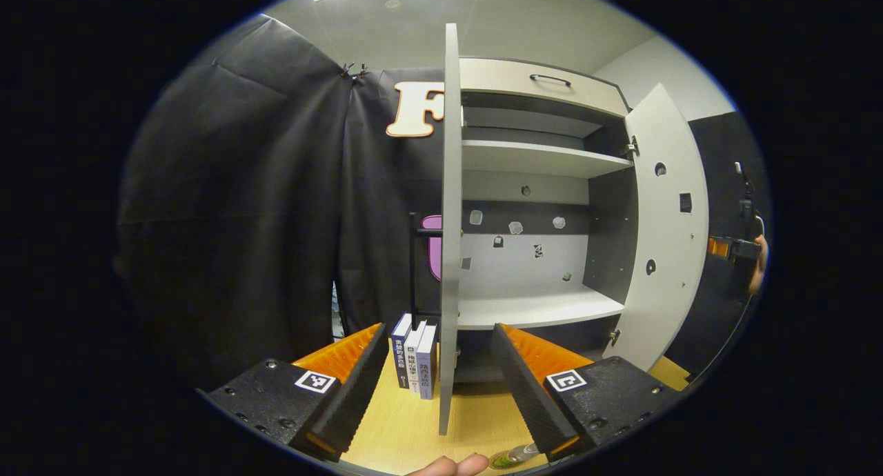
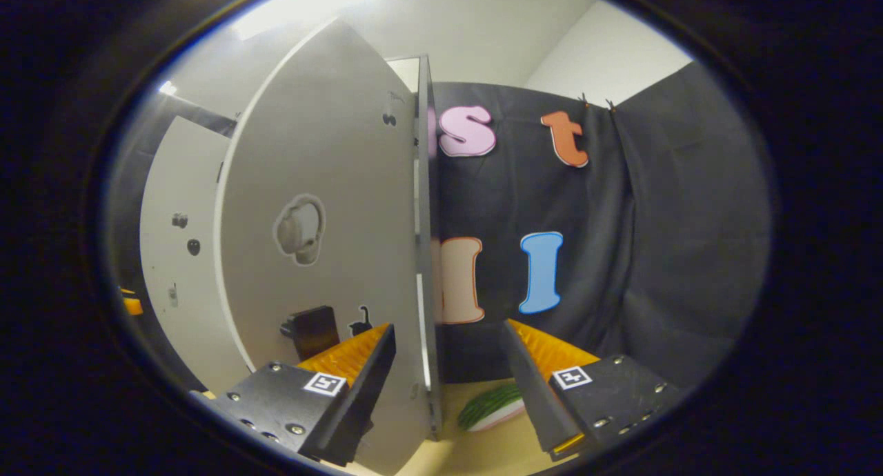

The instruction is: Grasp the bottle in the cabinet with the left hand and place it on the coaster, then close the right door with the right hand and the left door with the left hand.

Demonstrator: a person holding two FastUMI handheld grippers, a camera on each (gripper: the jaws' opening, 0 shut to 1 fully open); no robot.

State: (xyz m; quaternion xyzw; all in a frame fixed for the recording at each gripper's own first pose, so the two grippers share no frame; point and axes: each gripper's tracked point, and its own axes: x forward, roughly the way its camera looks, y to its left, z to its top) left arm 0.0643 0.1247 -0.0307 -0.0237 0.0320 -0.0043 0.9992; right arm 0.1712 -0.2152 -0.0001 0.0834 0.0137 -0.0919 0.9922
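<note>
Both grippers spread, empty: left gripper point(image 1: 441, 386) straddles the white left cabinet door's edge point(image 1: 450, 255) beside three upright books point(image 1: 414, 355); right gripper point(image 2: 448, 386) straddles the white right door's edge point(image 2: 426, 255).

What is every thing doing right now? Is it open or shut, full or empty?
Left door: open, edge-on between the left gripper's fingers.
Right door: open, swung wide.
Cabinet shelves: bare.
Drawer: closed.
Books: standing upright beside the cabinet.
Left gripper: open.
Right gripper: open, straddling the right door's edge.
</note>
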